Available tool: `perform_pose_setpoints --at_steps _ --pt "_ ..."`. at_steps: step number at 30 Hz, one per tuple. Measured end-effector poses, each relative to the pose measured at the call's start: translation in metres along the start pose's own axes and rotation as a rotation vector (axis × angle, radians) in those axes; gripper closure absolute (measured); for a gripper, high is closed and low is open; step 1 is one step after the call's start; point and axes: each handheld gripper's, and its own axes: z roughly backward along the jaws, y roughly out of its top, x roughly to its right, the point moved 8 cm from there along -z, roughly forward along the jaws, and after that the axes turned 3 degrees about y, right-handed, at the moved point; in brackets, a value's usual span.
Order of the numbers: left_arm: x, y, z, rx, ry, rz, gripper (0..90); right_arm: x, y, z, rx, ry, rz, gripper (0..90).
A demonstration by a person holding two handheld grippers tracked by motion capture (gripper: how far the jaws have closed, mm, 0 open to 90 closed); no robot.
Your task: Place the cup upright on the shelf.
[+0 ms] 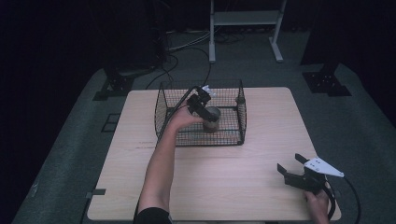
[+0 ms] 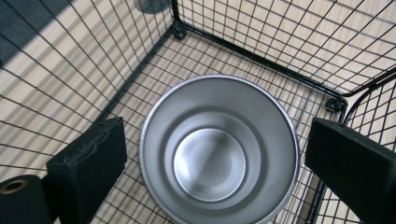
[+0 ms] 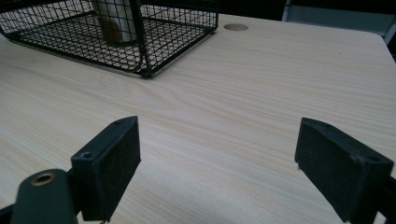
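Steel cup [image 2: 218, 151] stood upright and empty on the floor of the wire basket [image 1: 163, 100], directly below the left gripper [image 2: 215, 158], whose jaws were spread either side of its rim without touching. This read as either a release or an approach; lifting clear would call for a straight rise past the basket walls. The right gripper [image 3: 231, 168] hung spread above the bare counter [image 3: 261, 84], well apart.

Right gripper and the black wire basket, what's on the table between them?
Nothing: bare light wood table separates the right gripper from the black wire basket, seen in the right gripper view.
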Motion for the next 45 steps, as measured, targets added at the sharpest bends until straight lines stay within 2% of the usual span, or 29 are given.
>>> perform_pose_setpoints --at_steps 1,5,9,10,12,15,25,29,38,45 --pt "0.001 0.003 0.007 0.02 0.002 -0.002 4.0 0.0 0.0 0.0 -0.001 -0.002 0.0 13.5" --pt "0.003 0.006 0.017 0.033 0.025 -0.023 4.1 0.0 0.0 -0.001 -0.004 -0.007 0.003 13.5" --pt "0.007 0.006 0.026 0.041 0.028 -0.029 4.1 0.0 0.0 -0.001 -0.006 -0.011 0.007 13.5" --pt "0.009 0.005 0.031 0.04 0.036 -0.043 4.1 0.0 0.0 -0.001 -0.006 -0.012 0.005 13.5" --pt "0.01 0.004 0.033 0.042 0.039 -0.042 4.1 0.0 0.0 -0.001 -0.005 -0.013 0.003 13.5" --pt "0.013 0.002 0.044 0.08 0.041 -0.023 4.1 0.0 0.0 -0.001 -0.006 -0.014 0.004 13.5" --pt "0.026 -0.008 0.059 0.103 0.045 -0.039 4.1 0.0 0.0 -0.001 -0.012 -0.017 0.008 13.5" --pt "0.03 -0.01 0.072 0.127 0.044 -0.042 4.1 0.0 -0.001 -0.001 -0.014 -0.019 0.01 13.5" --pt "0.037 -0.019 0.079 0.136 0.045 -0.059 4.1 0.0 -0.001 -0.002 -0.016 -0.019 0.013 13.5" --pt "0.044 -0.032 0.085 0.155 0.034 -0.053 4.1 0.0 -0.001 -0.002 -0.017 -0.024 0.016 13.5"
